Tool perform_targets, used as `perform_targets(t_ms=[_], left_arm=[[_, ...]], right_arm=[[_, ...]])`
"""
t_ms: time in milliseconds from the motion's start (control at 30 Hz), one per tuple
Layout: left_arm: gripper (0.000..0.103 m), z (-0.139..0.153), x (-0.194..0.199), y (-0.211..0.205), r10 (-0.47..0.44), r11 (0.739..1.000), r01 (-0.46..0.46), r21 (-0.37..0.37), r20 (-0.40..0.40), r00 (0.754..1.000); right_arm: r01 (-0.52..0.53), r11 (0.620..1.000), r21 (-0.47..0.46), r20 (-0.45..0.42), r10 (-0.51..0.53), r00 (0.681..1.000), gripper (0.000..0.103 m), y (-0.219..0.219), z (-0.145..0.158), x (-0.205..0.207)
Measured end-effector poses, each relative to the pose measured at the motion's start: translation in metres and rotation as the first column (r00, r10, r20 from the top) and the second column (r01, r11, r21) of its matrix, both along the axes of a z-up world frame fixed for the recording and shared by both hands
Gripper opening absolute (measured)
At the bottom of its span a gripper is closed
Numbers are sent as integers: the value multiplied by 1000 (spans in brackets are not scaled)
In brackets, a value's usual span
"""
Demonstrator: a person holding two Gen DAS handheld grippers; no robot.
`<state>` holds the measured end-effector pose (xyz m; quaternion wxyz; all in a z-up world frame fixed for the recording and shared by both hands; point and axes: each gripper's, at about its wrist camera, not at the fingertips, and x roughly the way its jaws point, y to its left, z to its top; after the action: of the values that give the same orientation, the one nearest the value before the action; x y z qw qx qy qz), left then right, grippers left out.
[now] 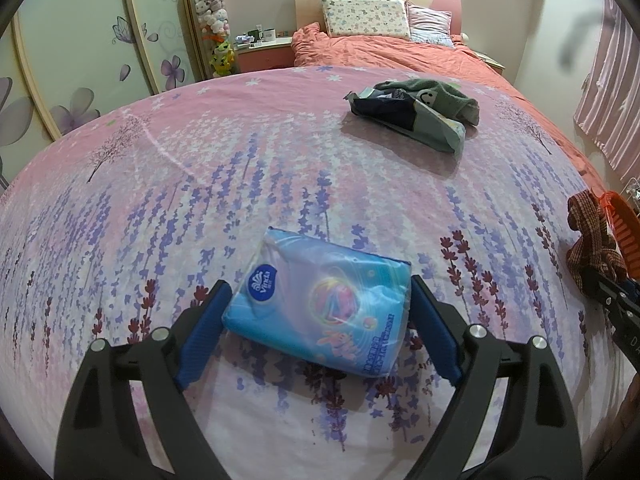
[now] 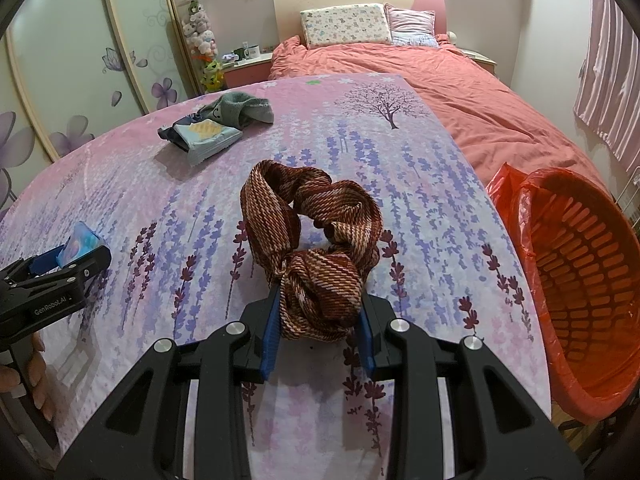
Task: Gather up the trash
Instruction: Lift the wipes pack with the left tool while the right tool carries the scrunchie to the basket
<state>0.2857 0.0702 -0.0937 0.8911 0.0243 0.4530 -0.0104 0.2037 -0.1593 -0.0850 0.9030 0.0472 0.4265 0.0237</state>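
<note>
A blue tissue pack [image 1: 320,308] lies flat on the flowered bedsheet [image 1: 200,200]. My left gripper [image 1: 320,284] straddles it, jaws wide, a blue pad close to each side without squeezing it. From the right wrist view that gripper [image 2: 68,268] and the pack [image 2: 80,246] sit at the far left. My right gripper [image 2: 320,300] is shut on a brown-red knit scarf [image 2: 316,240], whose loose loops rest on the sheet ahead. In the left wrist view the scarf [image 1: 592,240] and right gripper [image 1: 612,296] are at the right edge.
An orange basket [image 2: 580,280] lined with a red bag stands off the bed's right edge. A pile of wrappers and a grey sock [image 1: 416,112] lies farther up the bed. Pillows [image 2: 344,26] and an orange duvet [image 2: 460,92] are beyond. A hand [image 2: 36,380] holds the left gripper.
</note>
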Motion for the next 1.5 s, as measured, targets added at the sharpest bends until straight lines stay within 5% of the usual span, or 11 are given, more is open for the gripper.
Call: perform_targets(t_ms=[467,633,800,933,1500], left_arm=[[87,1,0,1,0,1000,0,-5,0,1000],[85,1,-12,8,-14,998,15,-60,12,1000],[77,2,-16,9,-18,998,19,-65,22,1000],[76,5,-17,5,-32,997,35,-66,35,999],[76,76,-46,-43,-114,990,127,-69,163,980]], right_arm=[[-1,1000,16,1,1,1000,32,-2,1,-2],[-1,1000,17,1,1,1000,32,-3,1,-2],[2,1000,25,5,-3,1000,29,-5,1,-2],[22,992,124,-8,-21,1000,25,-18,8,-5],[54,984,170,129,-77,989,25,-52,62,-42]])
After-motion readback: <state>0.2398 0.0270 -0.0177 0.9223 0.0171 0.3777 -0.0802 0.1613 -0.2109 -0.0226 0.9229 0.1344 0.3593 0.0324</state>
